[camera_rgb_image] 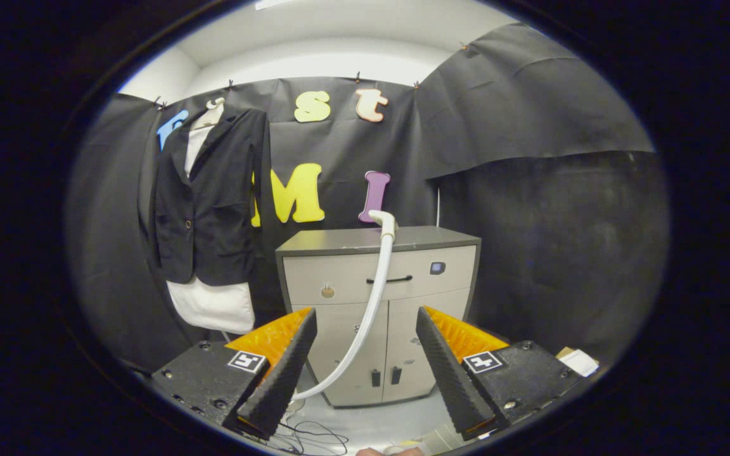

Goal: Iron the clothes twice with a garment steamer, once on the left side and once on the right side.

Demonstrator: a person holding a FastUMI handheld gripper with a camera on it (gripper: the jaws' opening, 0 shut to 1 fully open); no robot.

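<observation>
Booth cabinet [377, 304] doors closed | steamer hose [371, 304] hanging | jaws wide, empty

Gripper [365, 329]: two ribbed black fingers [282, 373] with orange backs, spread wide apart, nothing between the pads.
Grey cabinet [339, 282]: straight ahead beyond the fingers; one drawer over two doors.
White steamer hose [372, 297]: comes over the cabinet's top edge, hangs down its front, curves toward the left finger.
Black jacket [210, 196]: over a white garment [213, 307], hanging on the wall, ahead and left of the cabinet.
Thin cables [311, 438]: on the floor, below the fingers.
</observation>
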